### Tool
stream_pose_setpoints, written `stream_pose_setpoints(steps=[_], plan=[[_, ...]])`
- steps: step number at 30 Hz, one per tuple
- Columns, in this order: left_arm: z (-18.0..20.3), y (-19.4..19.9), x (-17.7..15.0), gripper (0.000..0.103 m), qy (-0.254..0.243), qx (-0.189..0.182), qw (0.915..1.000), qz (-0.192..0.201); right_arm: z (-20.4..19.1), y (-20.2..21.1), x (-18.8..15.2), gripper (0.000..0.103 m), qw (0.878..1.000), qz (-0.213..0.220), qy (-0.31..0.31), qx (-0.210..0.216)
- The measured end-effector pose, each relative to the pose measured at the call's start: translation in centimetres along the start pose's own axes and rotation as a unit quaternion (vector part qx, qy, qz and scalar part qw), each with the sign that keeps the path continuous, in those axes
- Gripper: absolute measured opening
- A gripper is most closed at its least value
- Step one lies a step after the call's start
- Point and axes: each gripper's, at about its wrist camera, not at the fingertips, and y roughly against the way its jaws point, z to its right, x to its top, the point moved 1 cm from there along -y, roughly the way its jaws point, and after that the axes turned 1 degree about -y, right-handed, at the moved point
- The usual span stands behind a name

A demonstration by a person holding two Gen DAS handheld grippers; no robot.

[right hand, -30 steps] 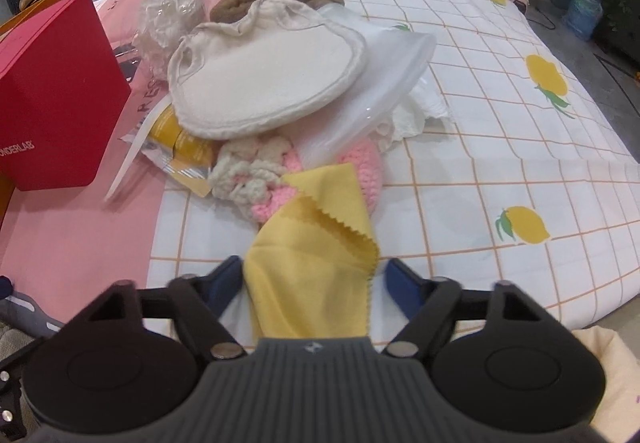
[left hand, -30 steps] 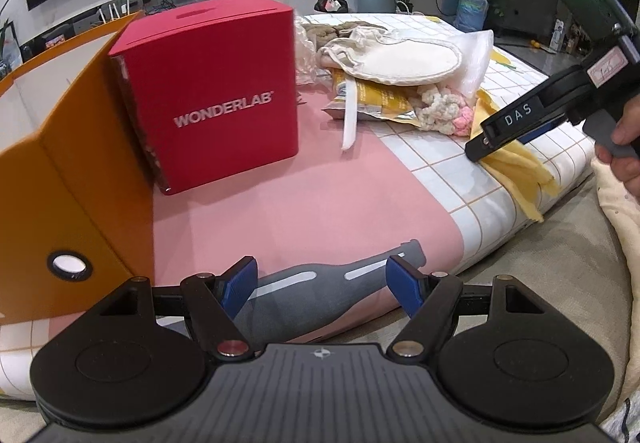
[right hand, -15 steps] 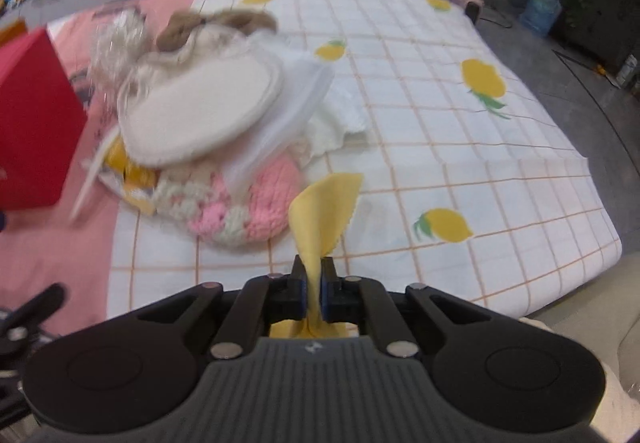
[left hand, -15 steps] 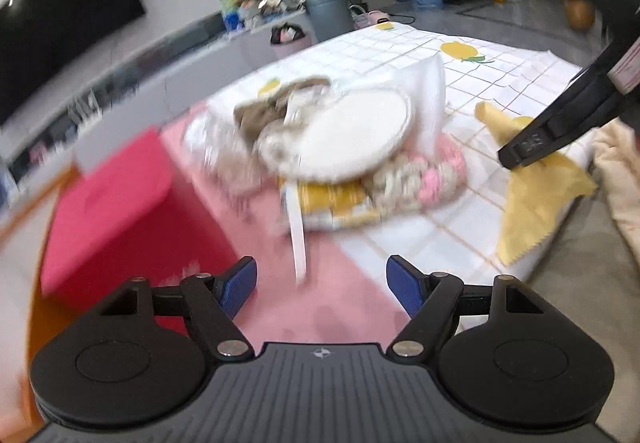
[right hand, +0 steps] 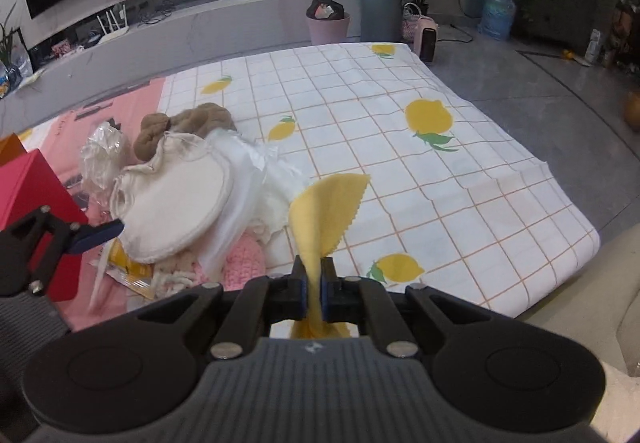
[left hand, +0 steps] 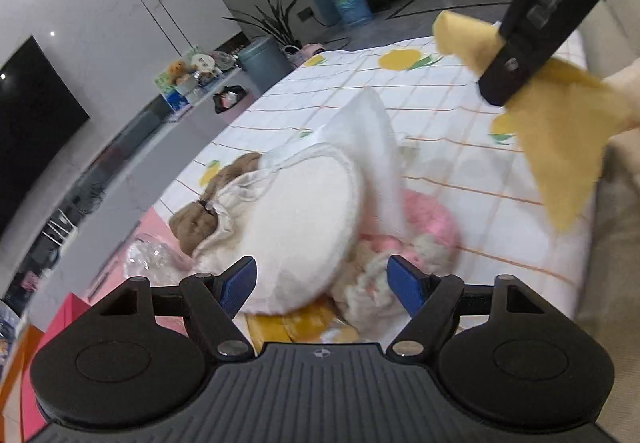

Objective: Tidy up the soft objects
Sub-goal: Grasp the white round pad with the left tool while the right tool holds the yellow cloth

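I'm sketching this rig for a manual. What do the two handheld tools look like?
Both match: a ribbed dark-grey body with a small cross-in-circle emblem, black round-lobed linkage arms with silver pivot screws, and blue pads on the fingertips. The right tool carries white lettering on a black bar, seen from the left tool. No cables or sleeves show.

Even, soft indoor light fills both views, and shadows on the lemon-print sheet (right hand: 404,179) are faint. In the left wrist view, bright ceiling spots glare off the glossy wall (left hand: 100,15) at far left, and motion blur smears the cream pouch (left hand: 304,227) and pink knit (left hand: 428,219). The right wrist view is sharp. Fisheye distortion bends the far edges of both.
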Motion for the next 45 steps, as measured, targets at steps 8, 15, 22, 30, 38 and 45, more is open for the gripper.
stream_pose_setpoints(steps=[8,15,22,30,38,45], plan=[[-1.1,-0.8,1.5,0.092,-0.017,0.024,0.9996,0.005,0.5,-0.7,-0.1,0.003,1.0,-0.007,-0.014,0.005],[-2.3,-3.5,1.9,0.081,-0.029,0.099,0.994,-0.038,0.7,-0.6,-0.1,0.004,1.0,-0.002,-0.019,0.007],[-2.5,-4.0,1.4,0.006,-0.007,0.078,0.9943,-0.072,0.6,-1.0,-0.1,0.004,1.0,-0.009,-0.02,0.009],[-4.2,0.9,0.7,0.005,0.041,0.041,0.9976,-0.038,0.2,-0.7,-0.2,0.003,1.0,-0.009,-0.015,0.026],[-6.5,5.8,1.5,0.005,0.087,0.056,0.9946,0.0,-0.7,0.4,-0.3,0.003,0.999,0.001,-0.007,0.039],[-8.1,9.2,2.0,0.005,0.115,0.06,0.9914,0.019,-2.7,1.3,-1.7,0.003,0.998,-0.002,0.008,0.055]])
